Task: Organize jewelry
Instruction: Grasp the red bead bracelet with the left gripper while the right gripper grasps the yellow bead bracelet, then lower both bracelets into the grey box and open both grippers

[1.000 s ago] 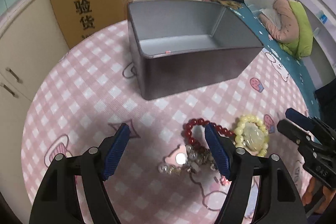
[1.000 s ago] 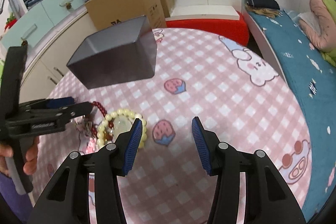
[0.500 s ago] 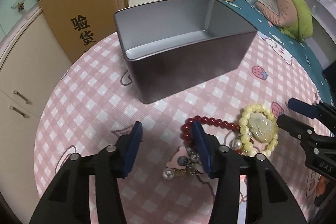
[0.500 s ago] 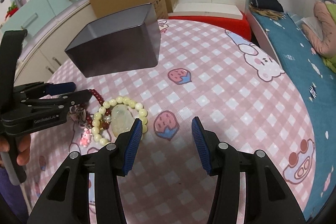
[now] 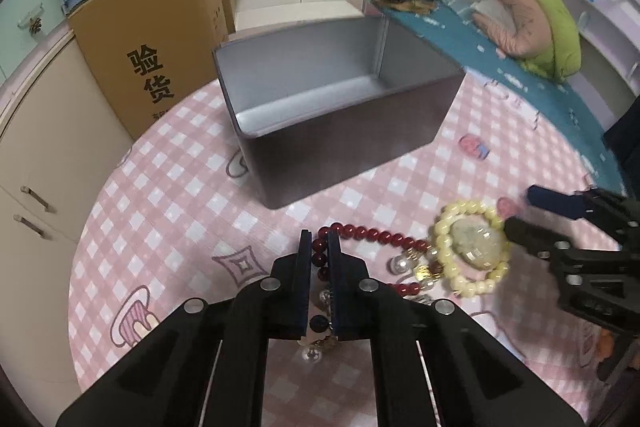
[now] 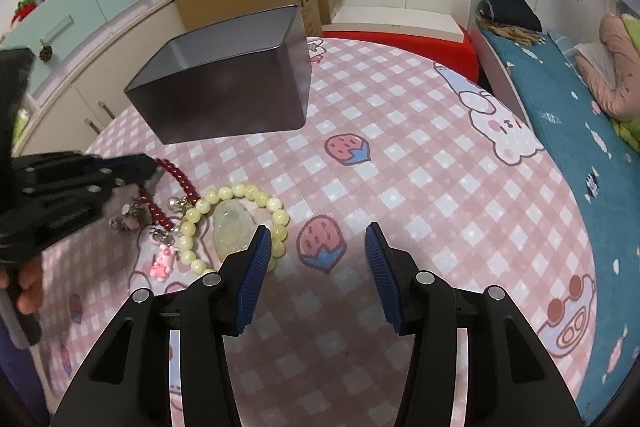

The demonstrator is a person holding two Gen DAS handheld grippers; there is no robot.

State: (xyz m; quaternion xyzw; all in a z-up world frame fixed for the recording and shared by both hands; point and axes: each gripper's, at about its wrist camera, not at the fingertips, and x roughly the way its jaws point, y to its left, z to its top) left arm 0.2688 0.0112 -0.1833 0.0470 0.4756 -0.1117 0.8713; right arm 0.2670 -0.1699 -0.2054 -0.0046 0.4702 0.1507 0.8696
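Your left claw point(image 5: 319, 247) is clamped on the red bead bracelet point(image 5: 372, 235), which lies on the pink checked desk point(image 5: 168, 227) in front of the empty grey tin point(image 5: 320, 99). Your right claw point(image 6: 316, 251) stands open with nothing between its pads — it hovers beside the pale yellow bead bracelet point(image 6: 236, 223). Small pearl charms point(image 5: 394, 264) lie between the two bracelets — all outside the tin.
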